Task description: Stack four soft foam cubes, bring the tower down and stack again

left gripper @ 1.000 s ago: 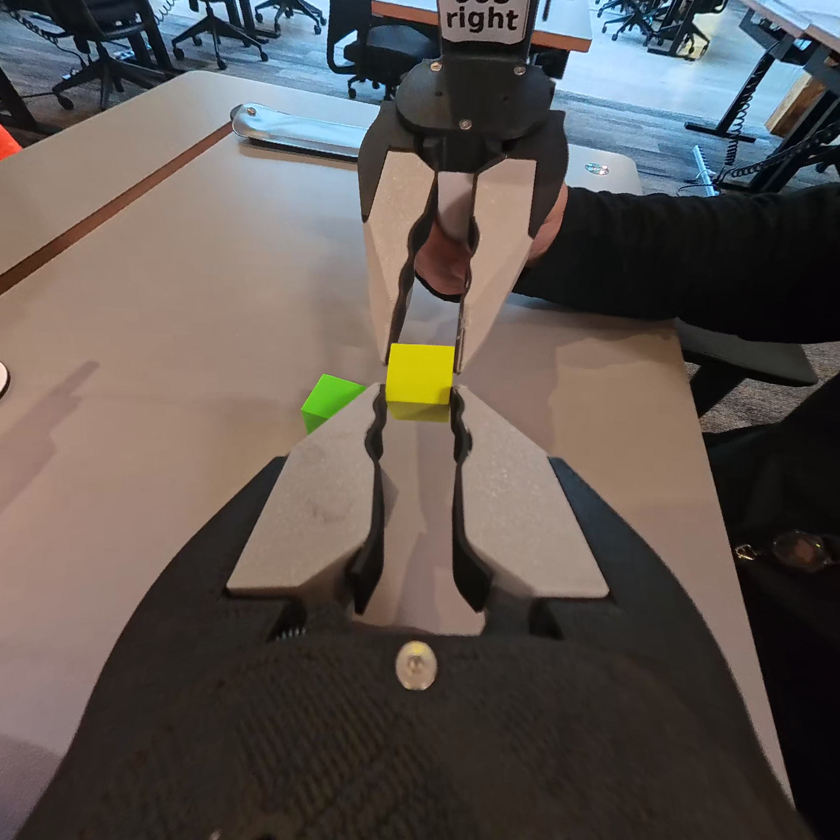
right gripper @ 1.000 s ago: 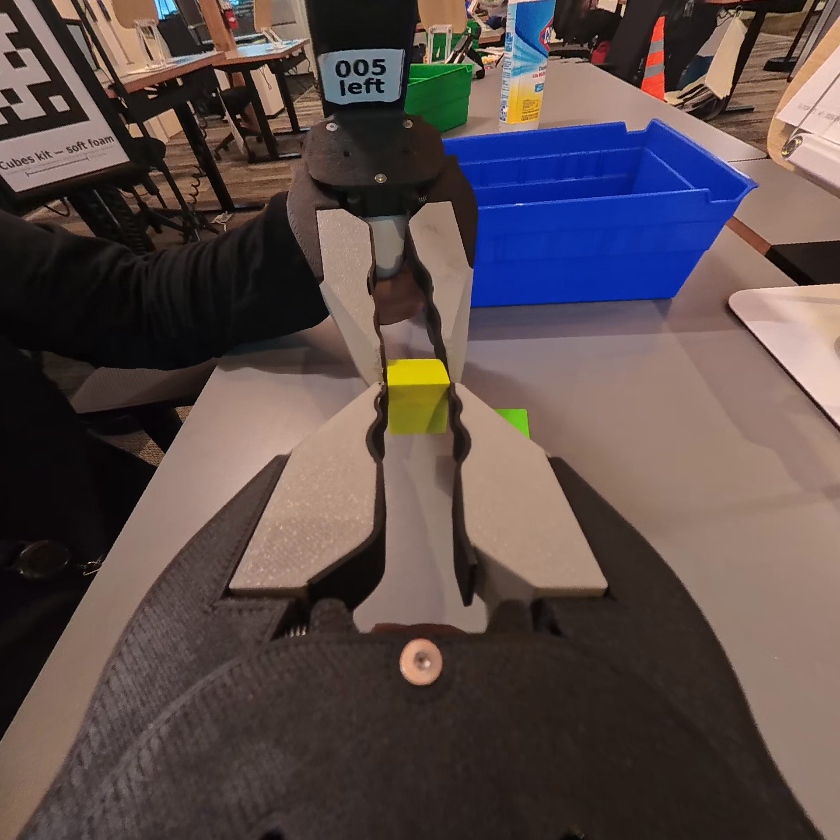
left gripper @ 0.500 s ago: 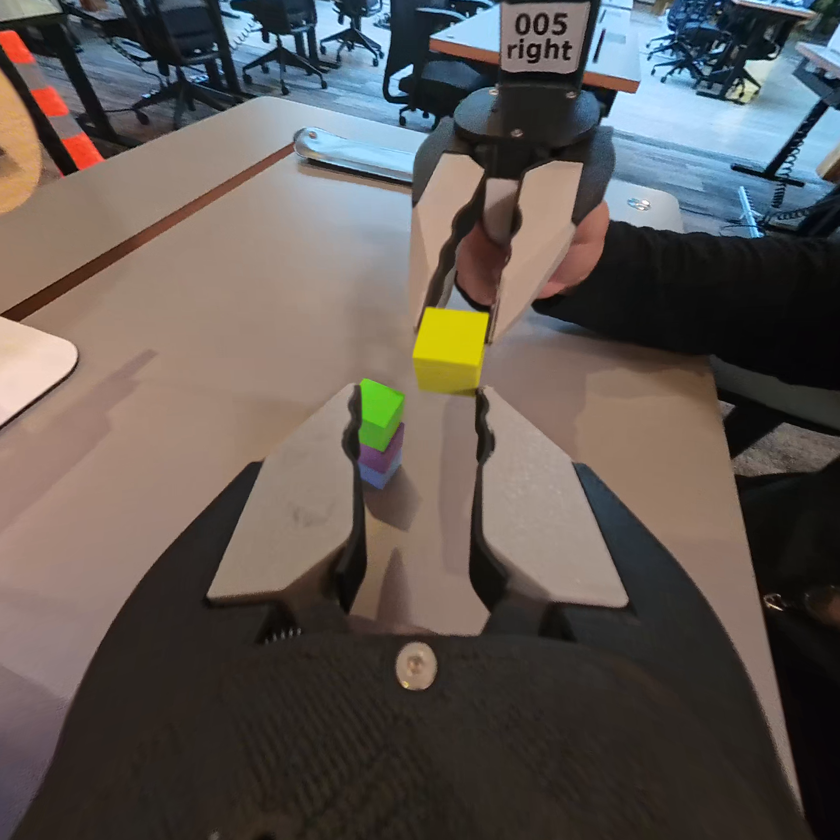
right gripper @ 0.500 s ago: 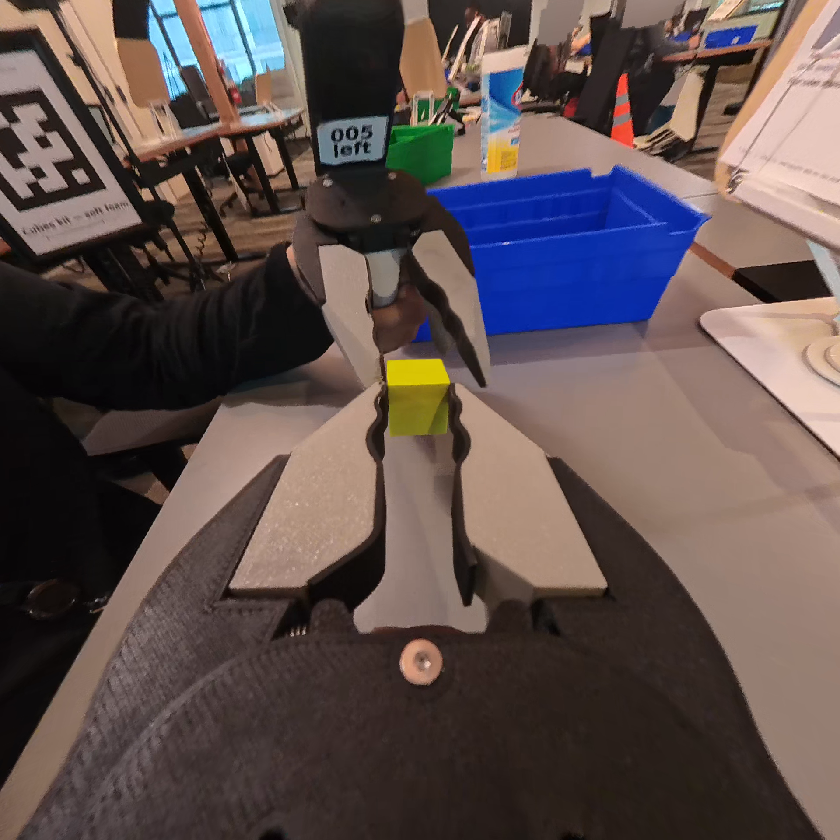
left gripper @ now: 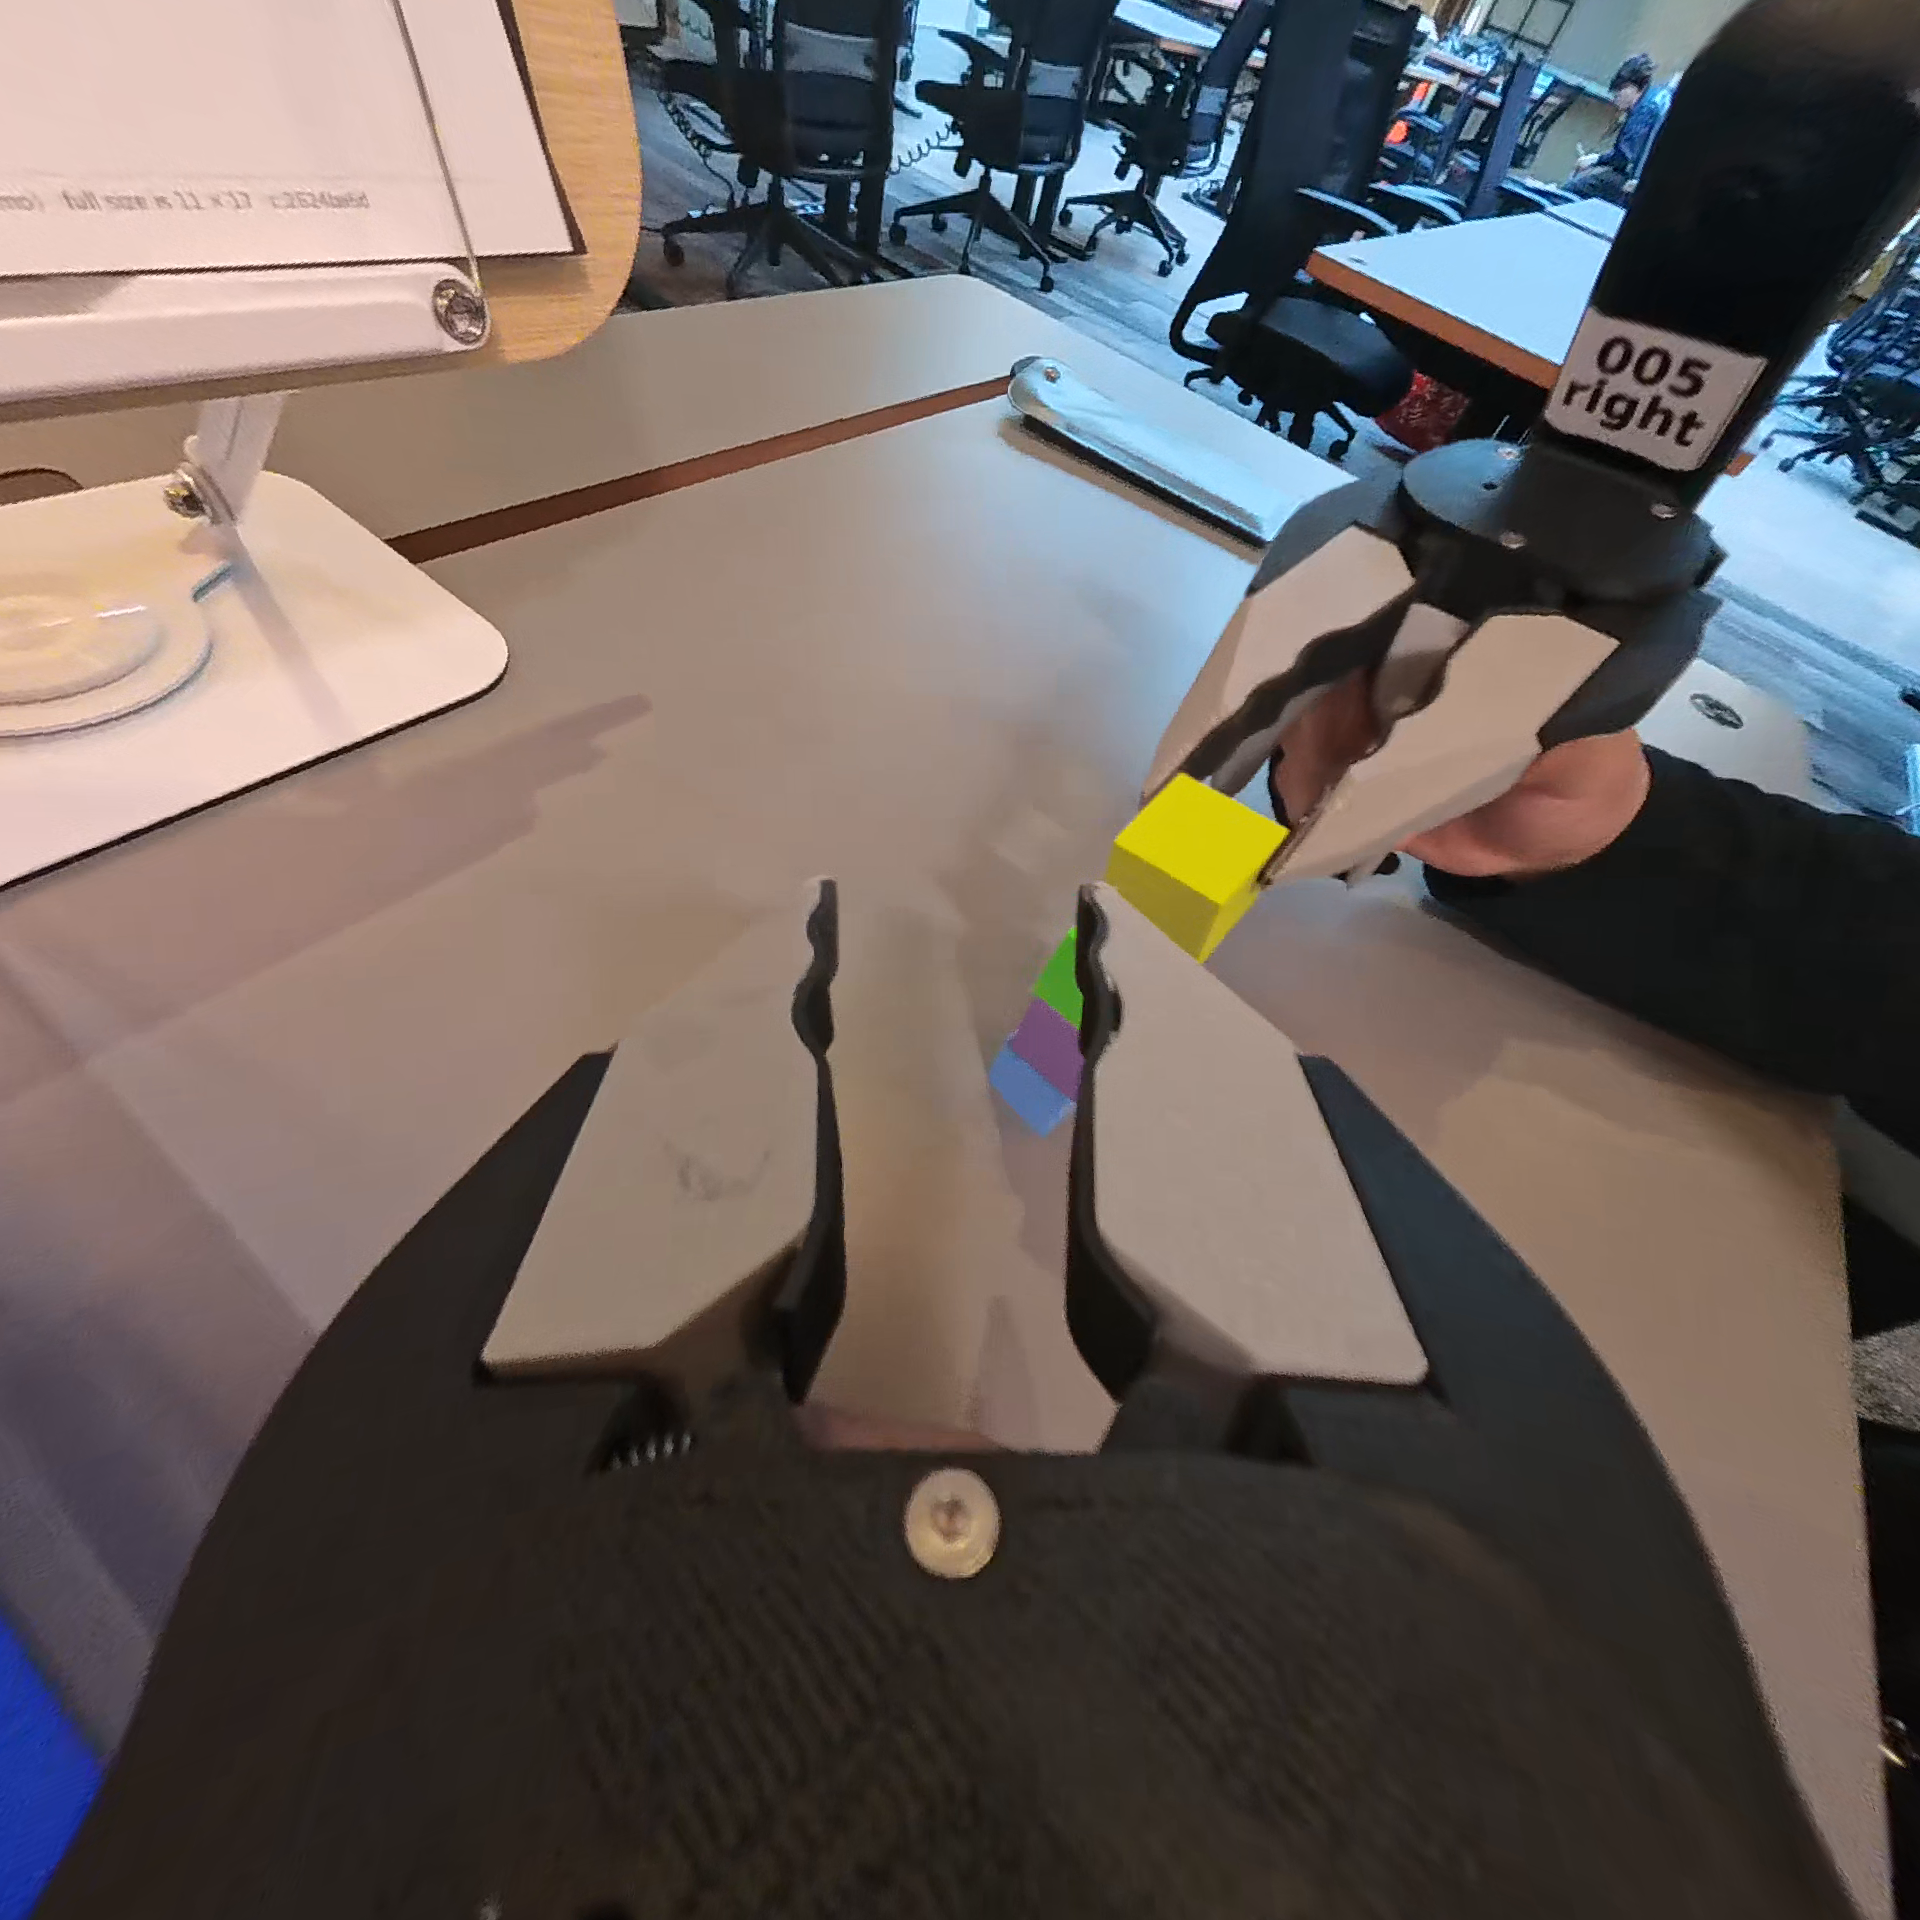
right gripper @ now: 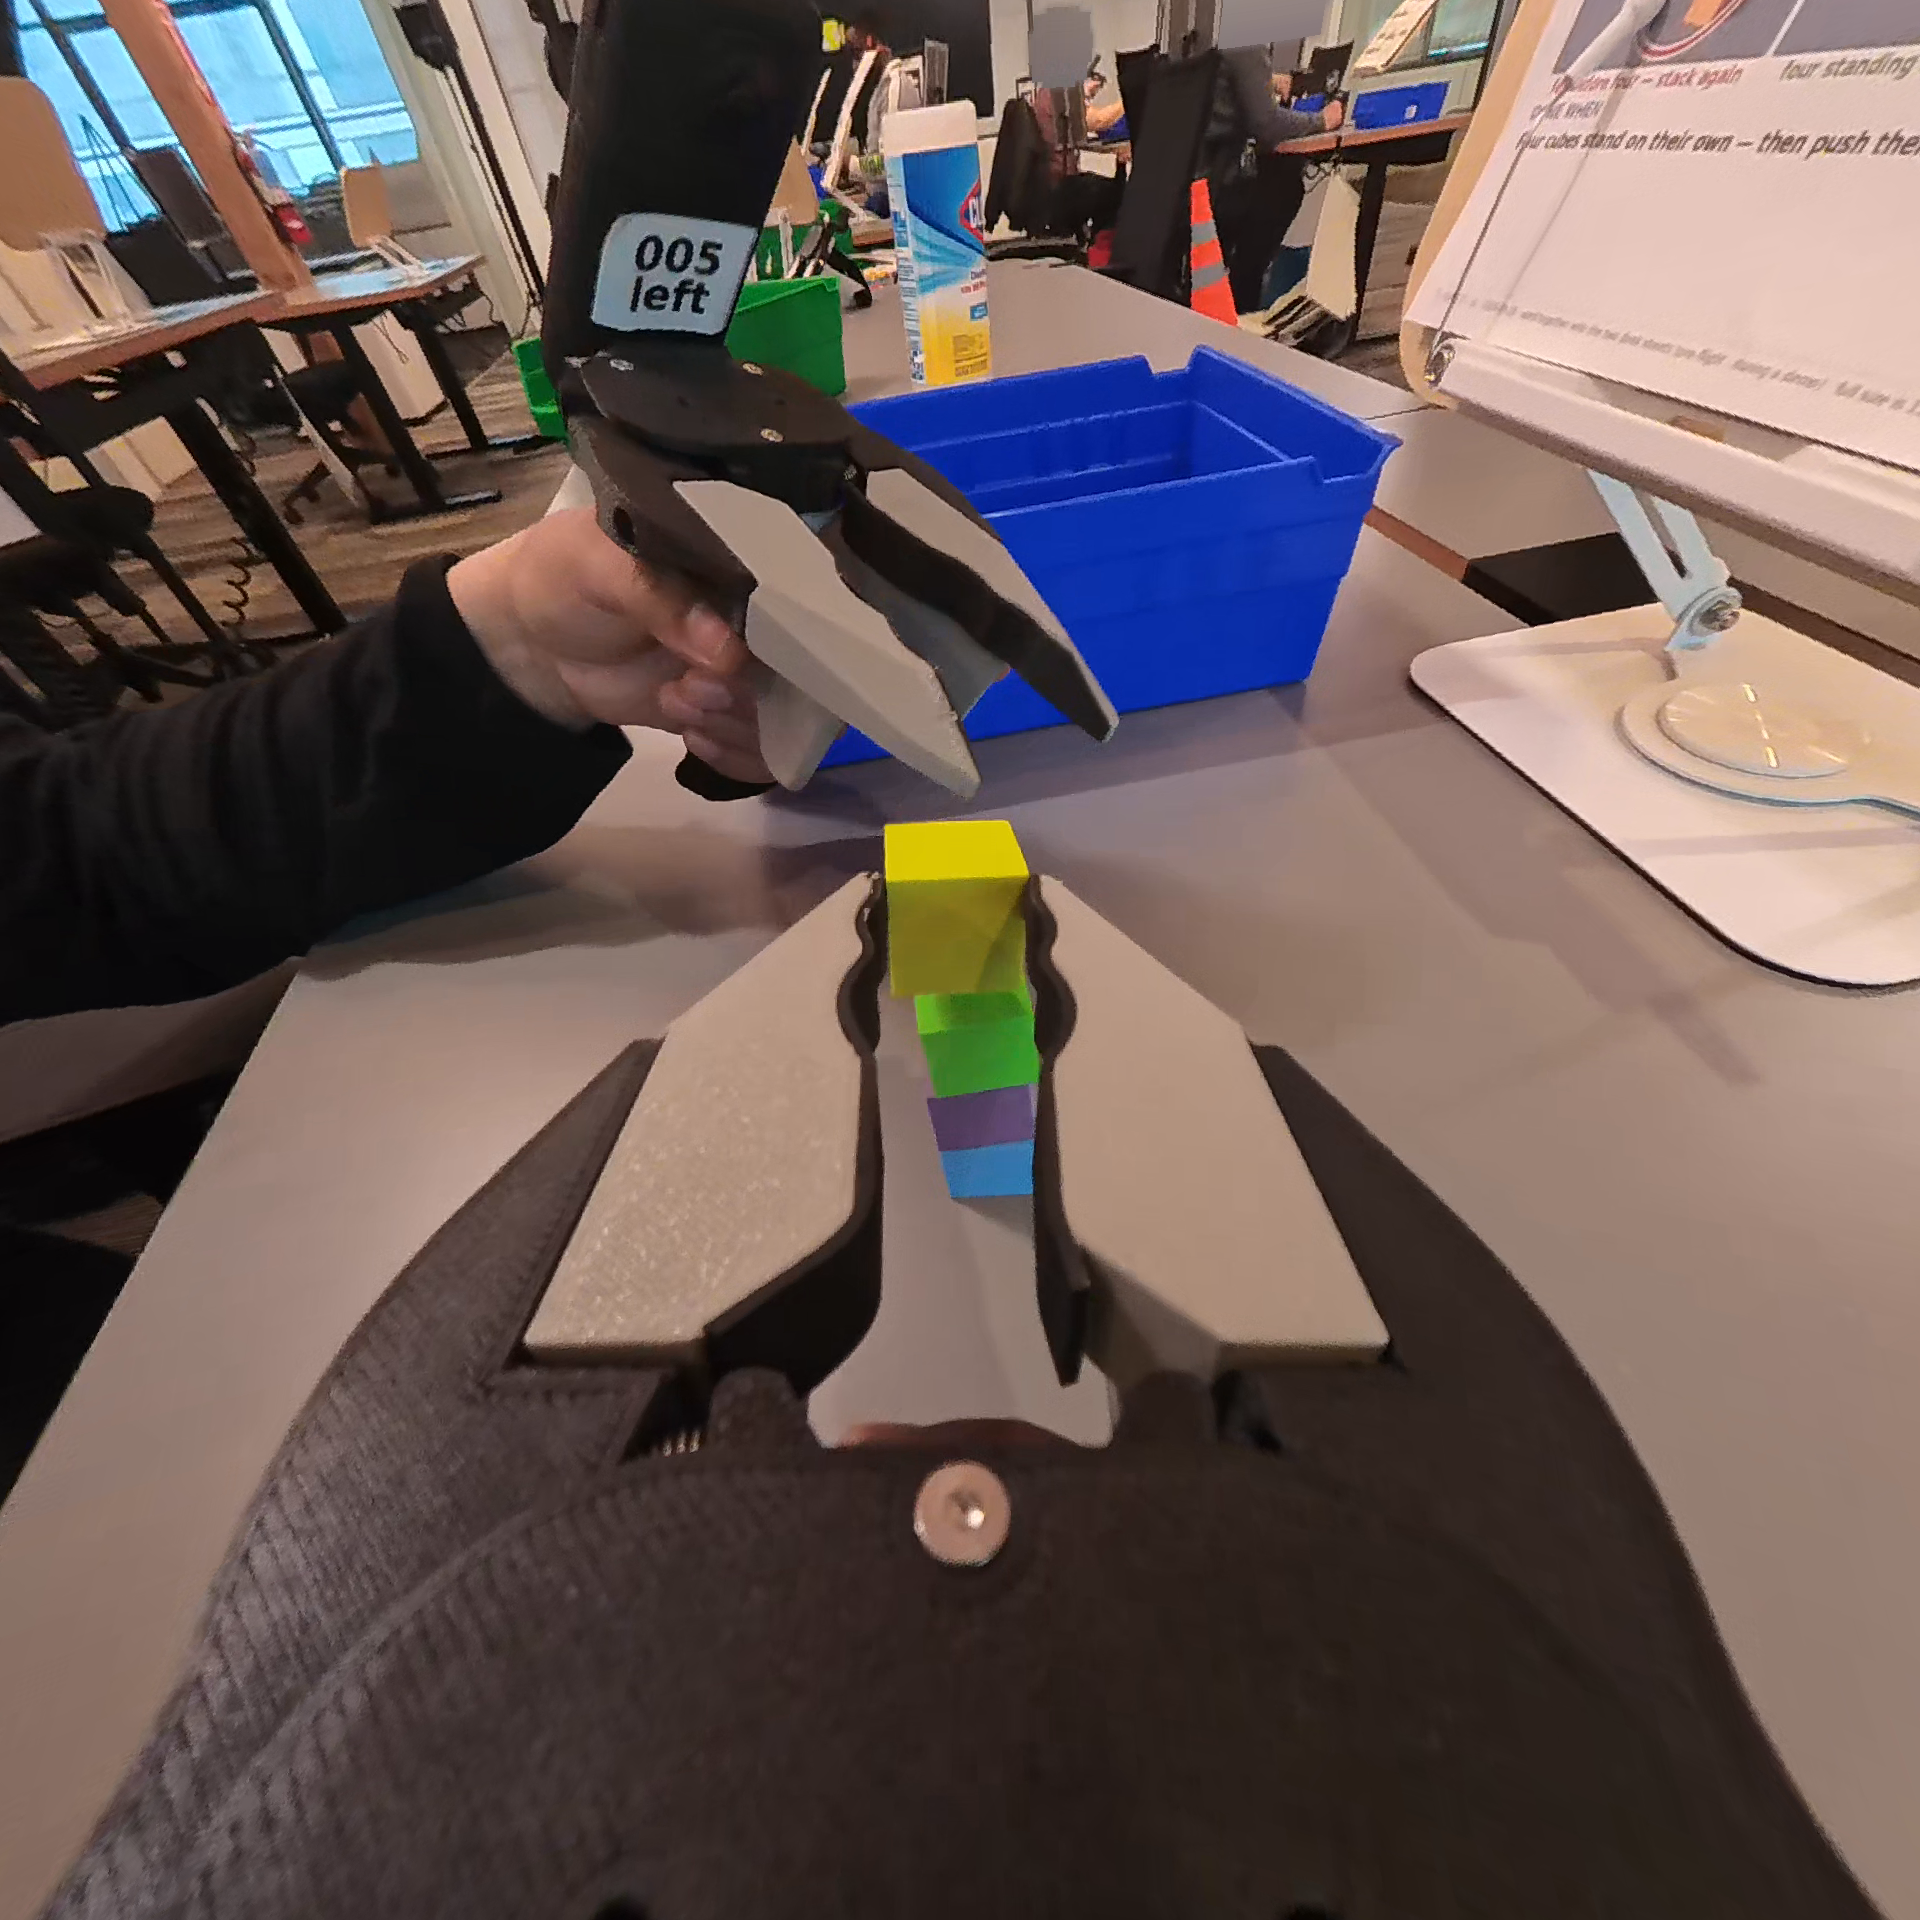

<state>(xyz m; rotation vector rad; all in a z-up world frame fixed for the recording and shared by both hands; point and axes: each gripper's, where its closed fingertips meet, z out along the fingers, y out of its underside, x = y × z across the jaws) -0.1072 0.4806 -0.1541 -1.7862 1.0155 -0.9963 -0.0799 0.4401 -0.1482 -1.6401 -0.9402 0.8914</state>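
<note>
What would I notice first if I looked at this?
A bright yellow cube pinched in the right gripper, just above a little tower: green cube, purple cube, blue cube. Behind sits a big blue bin, with the open left gripper hovering nearby.

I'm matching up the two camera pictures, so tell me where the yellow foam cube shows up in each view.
Left wrist view: yellow foam cube right of centre, pinched by the far right gripper.
Right wrist view: cube at centre, between that view's own fingertips.
Shared landmark: the green foam cube just below it, topping the stack.
</note>
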